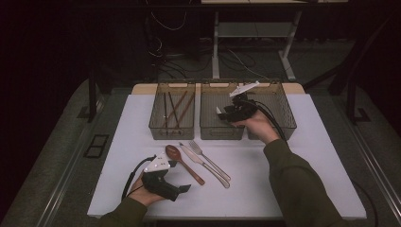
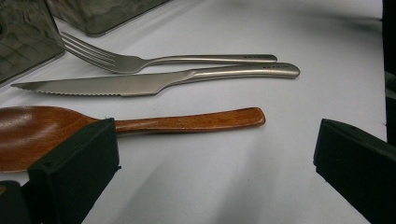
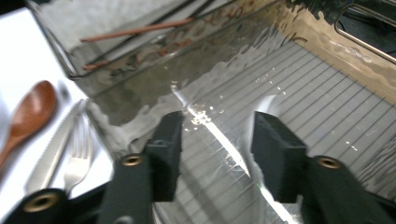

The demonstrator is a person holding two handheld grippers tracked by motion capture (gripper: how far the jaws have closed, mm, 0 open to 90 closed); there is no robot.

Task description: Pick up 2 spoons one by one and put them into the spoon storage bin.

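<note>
Left gripper [image 1: 182, 189]: lay low at the near left of the table [image 1: 307, 142], held in the left hand [image 1: 144, 191]; jaws spread wide, gripping nothing, one jaw close beside the spoon's bowl.

Spoon [image 1: 182, 163]: wooden, flat on the table just beyond the left gripper, handle pointing to the near right.

Knife [image 1: 203, 163]: steel, serrated, just right of the spoon and roughly parallel to it.

Fork [image 1: 210, 158]: steel, alongside the knife on its right, tines toward the bins.

Right gripper [image 1: 226, 112]: held by the right hand [image 1: 255, 124] over the middle bin [image 1: 222, 132]; jaws parted, nothing between them, pointing down at the bin's ribbed floor.

Middle bin: clear, wire-handled, centre of a row of three at the far edge.

Left bin [image 1: 172, 128]: held several chopsticks [image 1: 175, 109], brown and dark.

Right bin [image 1: 283, 116]: contents not discernible.
</note>
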